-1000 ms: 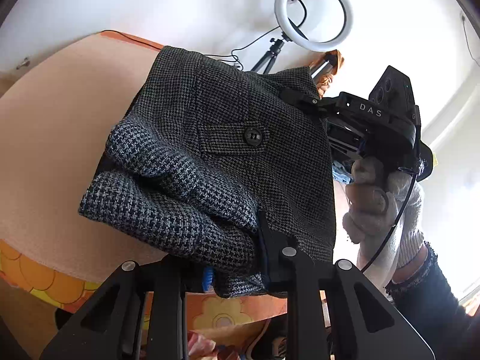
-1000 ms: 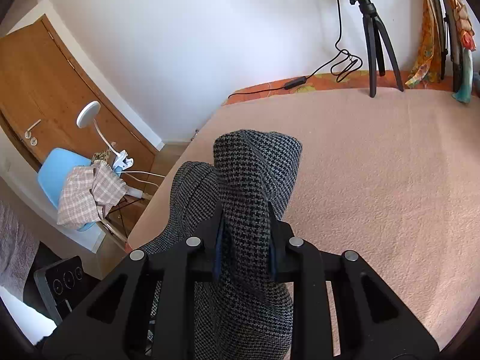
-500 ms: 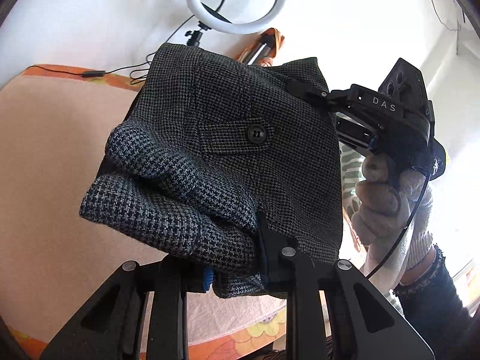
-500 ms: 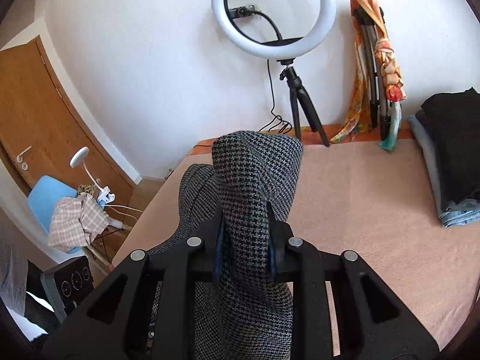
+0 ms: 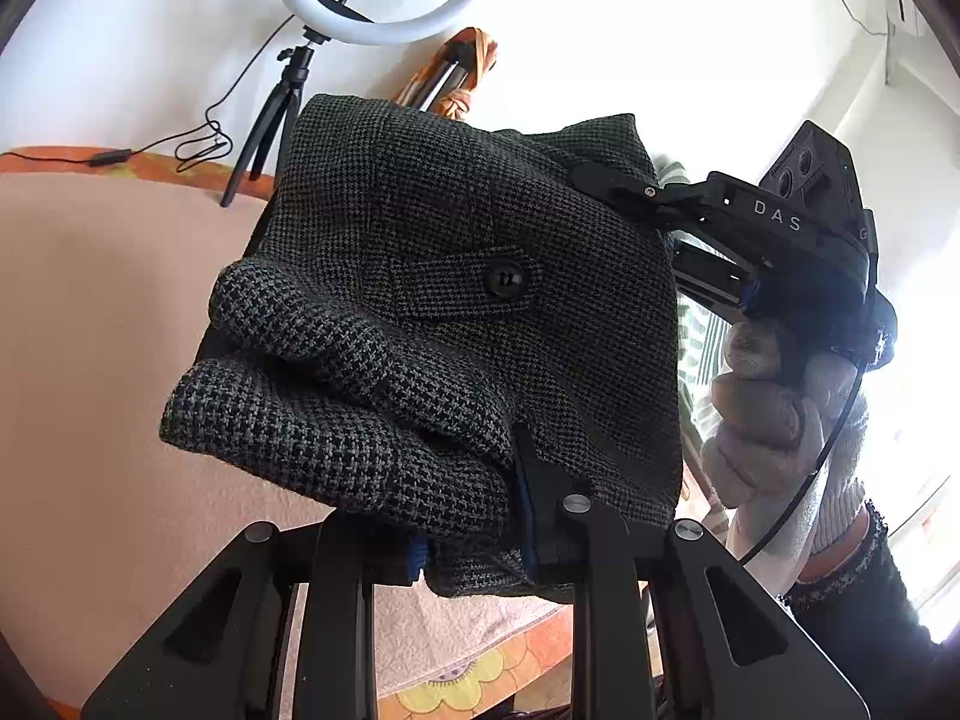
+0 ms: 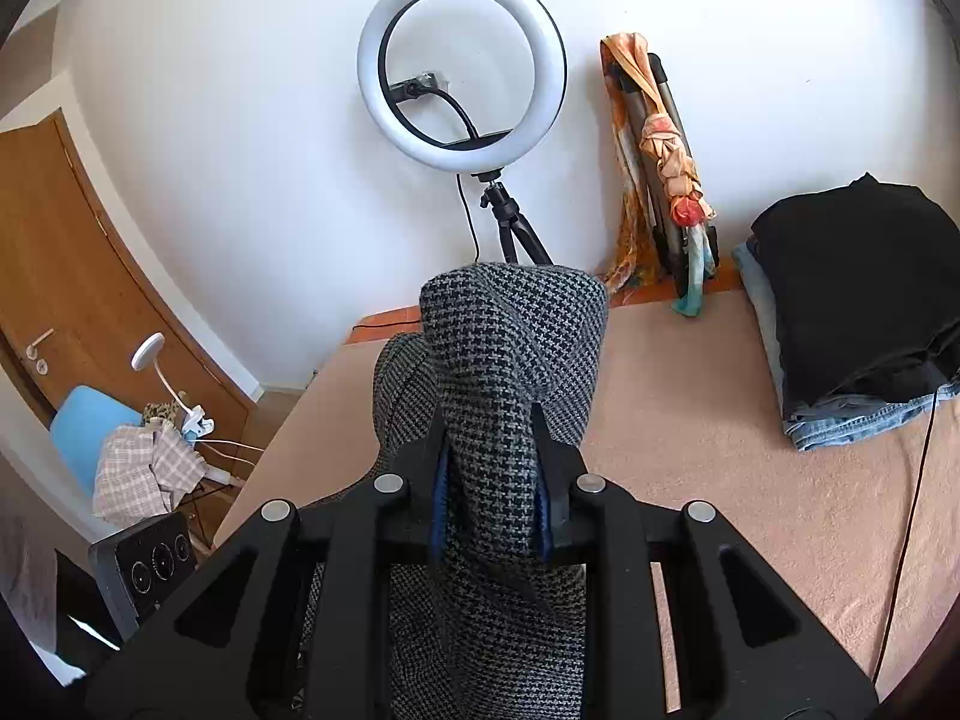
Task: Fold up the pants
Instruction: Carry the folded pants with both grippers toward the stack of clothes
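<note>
Houndstooth pants point(image 5: 456, 312), folded into a thick bundle w/ buttoned pocket flap showing, held in the air above the peach bedspread point(image 6: 750, 480). Left gripper point(image 5: 474, 546) pinches the near edge; right gripper point(image 6: 492, 498) pinches a folded edge too. Bedspread bare betw. bundle and stack of folded clothes point(image 6: 858, 306) at right; ring light point(image 6: 462, 72) by the wall.

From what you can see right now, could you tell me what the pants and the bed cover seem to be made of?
The pants look like thick woven wool or a wool blend, matte, with a grey-black houndstooth weave and bulky folds. The bed cover looks like soft peach terry or fleece, matte and slightly nubby; which one is unclear.
</note>
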`<control>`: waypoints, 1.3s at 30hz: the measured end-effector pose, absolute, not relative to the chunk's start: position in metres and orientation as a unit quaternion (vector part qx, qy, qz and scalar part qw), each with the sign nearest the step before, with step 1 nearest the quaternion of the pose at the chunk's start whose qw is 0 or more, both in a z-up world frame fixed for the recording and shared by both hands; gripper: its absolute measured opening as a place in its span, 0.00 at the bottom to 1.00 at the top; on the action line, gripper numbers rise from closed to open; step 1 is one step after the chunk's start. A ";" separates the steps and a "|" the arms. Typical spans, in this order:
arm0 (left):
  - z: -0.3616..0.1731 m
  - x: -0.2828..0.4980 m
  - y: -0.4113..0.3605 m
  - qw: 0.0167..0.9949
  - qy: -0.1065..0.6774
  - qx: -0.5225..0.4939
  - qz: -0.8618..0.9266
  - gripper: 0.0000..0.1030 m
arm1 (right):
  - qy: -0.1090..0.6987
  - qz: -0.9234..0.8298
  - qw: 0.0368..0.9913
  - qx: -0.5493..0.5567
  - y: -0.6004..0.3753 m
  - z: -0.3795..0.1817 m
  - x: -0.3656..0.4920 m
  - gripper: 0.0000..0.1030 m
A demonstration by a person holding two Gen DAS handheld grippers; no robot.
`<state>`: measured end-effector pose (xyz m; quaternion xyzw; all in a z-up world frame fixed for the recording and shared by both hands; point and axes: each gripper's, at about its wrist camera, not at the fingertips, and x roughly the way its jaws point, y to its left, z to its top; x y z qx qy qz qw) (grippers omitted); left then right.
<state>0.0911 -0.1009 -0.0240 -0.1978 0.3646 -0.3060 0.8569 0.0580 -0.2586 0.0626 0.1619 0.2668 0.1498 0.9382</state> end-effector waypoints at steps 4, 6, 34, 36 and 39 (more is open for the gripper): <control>-0.024 0.093 -0.108 0.853 0.365 -0.195 -0.317 0.21 | 0.266 0.144 0.941 0.151 -0.258 0.066 0.049 0.23; -0.023 0.094 -0.111 0.852 0.365 -0.192 -0.322 0.21 | 0.264 0.140 0.943 0.149 -0.260 0.068 0.046 0.23; 0.039 0.182 -0.257 0.852 0.315 -0.094 -0.409 0.21 | 0.215 0.039 0.962 0.166 -0.426 0.119 0.080 0.22; 0.044 0.192 -0.270 0.855 0.306 -0.082 -0.410 0.21 | 0.211 0.033 0.965 0.152 -0.438 0.129 0.094 0.22; 0.049 0.209 -0.289 0.859 0.295 -0.070 -0.412 0.21 | 0.206 0.027 0.969 0.137 -0.454 0.143 0.116 0.22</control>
